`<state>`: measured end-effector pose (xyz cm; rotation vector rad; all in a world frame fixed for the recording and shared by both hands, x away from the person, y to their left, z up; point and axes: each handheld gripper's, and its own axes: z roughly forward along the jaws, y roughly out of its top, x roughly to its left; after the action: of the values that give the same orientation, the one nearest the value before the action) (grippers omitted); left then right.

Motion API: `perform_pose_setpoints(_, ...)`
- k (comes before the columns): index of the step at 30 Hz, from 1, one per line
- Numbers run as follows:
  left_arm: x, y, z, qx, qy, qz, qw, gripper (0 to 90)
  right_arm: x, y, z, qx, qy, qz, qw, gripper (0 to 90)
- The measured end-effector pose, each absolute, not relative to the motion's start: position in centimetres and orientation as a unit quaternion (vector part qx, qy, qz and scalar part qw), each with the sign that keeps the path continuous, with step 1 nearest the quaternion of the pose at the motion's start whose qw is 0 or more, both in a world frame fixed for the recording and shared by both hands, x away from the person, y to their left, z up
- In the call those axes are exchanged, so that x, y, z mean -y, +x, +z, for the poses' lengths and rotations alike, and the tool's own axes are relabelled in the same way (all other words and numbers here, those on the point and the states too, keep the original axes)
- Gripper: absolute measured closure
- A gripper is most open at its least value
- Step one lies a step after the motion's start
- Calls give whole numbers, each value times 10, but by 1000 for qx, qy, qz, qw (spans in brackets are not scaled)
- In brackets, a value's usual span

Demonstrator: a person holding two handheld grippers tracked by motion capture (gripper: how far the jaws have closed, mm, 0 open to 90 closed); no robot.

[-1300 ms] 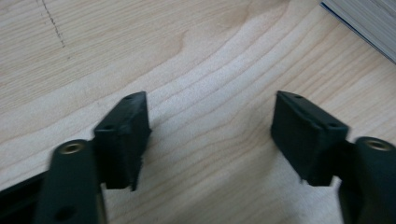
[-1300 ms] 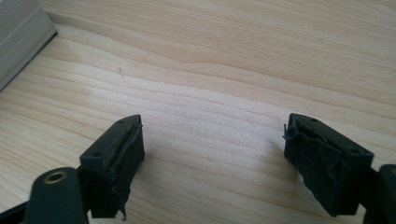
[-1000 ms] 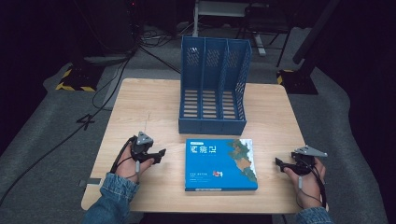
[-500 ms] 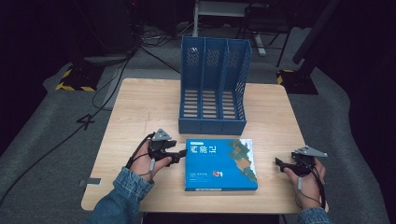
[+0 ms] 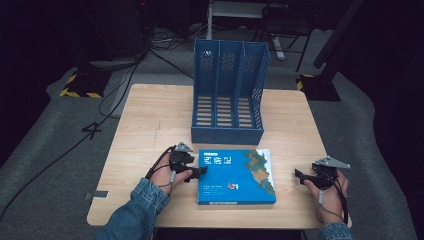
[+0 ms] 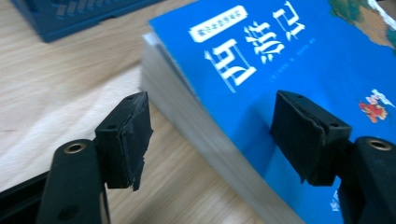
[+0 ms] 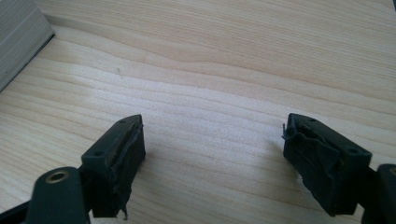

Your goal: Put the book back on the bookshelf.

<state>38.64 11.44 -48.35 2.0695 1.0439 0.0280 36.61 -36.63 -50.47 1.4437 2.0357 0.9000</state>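
Observation:
A thick blue book with white characters on its cover lies flat near the table's front edge. My left gripper is at the book's left edge. In the left gripper view this gripper is open and straddles that edge of the book: one jaw hangs over the cover, the other over the wood beside the page block. My right gripper rests on the table, apart from the book's right side. In the right gripper view it stands open over bare wood, with the book's pages at the upper left.
A blue three-slot file holder stands upright just behind the book, its open side facing the person. The wooden table is bare to the left and right of it. Cables trail over the dark floor beyond the table.
My left gripper has moved right across the table to the book's left edge, and its jaws now straddle it. The right gripper and the book have not moved.

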Motion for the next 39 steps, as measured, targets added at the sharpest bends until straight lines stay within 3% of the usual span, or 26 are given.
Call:
perform_pose_setpoints(6, -108, 384, -489, -413, 813, -5, 410, 240, 366, 366, -505, -744, 529, 329, 241, 209)
perform_pose_setpoints(12, -108, 381, -487, -396, 821, 15, 411, 246, 366, 366, -505, -744, 529, 329, 241, 210)
perform_pose_setpoints(20, -111, 377, -476, -382, 823, 37, 420, 364, 366, 366, -505, -745, 529, 330, 240, 209)
perform_pose_setpoints(32, -109, 367, -454, -322, 803, 44, 499, 421, 366, 366, -505, -746, 527, 330, 240, 209)
perform_pose_setpoints(36, -108, 365, -456, -310, 801, 54, 509, 490, 366, 366, -505, -746, 526, 330, 240, 210)
perform_pose_setpoints(39, -110, 366, -461, -326, 794, 11, 514, 580, 366, 366, -505, -746, 526, 330, 240, 210)
